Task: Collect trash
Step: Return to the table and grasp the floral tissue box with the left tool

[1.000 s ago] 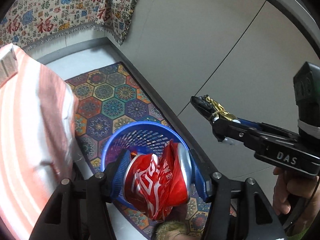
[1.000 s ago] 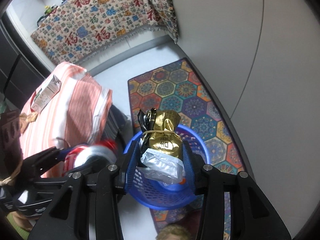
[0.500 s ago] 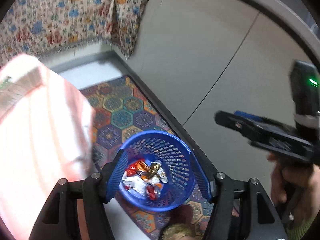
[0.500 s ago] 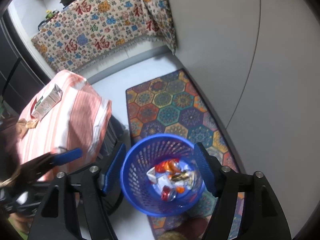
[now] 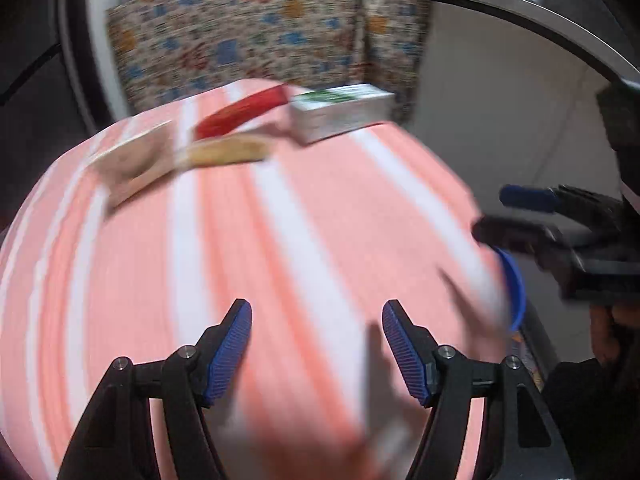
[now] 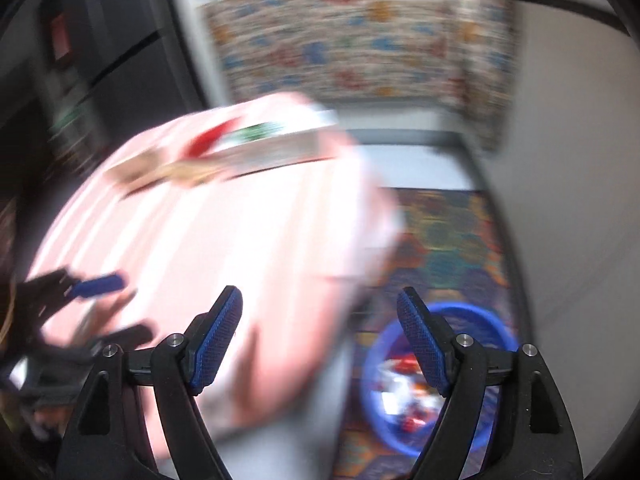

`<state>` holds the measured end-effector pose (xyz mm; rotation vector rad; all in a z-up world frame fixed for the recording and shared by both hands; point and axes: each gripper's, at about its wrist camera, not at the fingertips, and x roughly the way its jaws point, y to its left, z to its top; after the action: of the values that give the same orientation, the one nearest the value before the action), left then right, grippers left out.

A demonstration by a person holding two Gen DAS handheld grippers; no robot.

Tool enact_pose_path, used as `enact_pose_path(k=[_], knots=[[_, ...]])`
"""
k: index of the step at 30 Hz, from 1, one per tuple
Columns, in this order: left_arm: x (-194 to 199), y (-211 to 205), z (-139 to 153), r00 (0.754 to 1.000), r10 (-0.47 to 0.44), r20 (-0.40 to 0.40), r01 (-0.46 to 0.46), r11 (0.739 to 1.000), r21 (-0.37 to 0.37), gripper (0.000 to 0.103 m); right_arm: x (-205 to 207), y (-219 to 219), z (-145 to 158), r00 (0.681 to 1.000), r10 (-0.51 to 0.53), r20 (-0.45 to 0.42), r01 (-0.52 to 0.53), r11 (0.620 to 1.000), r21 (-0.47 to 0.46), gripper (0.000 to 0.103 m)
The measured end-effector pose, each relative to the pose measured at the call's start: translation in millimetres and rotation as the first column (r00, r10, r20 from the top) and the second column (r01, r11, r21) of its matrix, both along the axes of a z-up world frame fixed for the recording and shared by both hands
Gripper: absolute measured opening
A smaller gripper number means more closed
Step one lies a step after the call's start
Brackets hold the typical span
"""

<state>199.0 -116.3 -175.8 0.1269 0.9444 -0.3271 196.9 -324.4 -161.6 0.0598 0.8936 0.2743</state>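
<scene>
Both the left gripper (image 5: 317, 342) and the right gripper (image 6: 319, 334) have just been opening their jaws, now wide and empty. The carton (image 5: 340, 114) at 12 o'clock on the tabletop (image 5: 280, 240) looks light and stiff; take it across its narrow sides.

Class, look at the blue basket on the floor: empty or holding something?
Holding something: the blue basket shows blurred red and white trash at its bottom.
</scene>
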Motion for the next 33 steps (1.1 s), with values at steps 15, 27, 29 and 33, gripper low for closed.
enact_pose_path(k=[15, 27, 29, 33], knots=[[96, 125, -13, 0.998, -0.058, 0.014, 0.057, 0.997, 0.048, 0.089, 15, 130, -41, 0.962, 0.274, -0.018, -0.274, 0.953, -0.13, 0.085], [176, 137, -15, 0.975, -0.219, 0.032, 0.215, 0.971, 0.104, 0.101, 18, 138, -42, 0.963, 0.269, -0.024, -0.27, 0.954, -0.134, 0.099], [178, 130, -13, 0.965, -0.252, 0.073, 0.239, 0.959, 0.153, 0.101, 16, 137, -42, 0.962, 0.273, -0.024, -0.274, 0.952, -0.133, 0.1], [178, 117, -11, 0.946, -0.302, 0.122, 0.275, 0.941, 0.199, 0.097, 16, 137, -42, 0.96, 0.28, -0.025, -0.28, 0.951, -0.13, 0.101]])
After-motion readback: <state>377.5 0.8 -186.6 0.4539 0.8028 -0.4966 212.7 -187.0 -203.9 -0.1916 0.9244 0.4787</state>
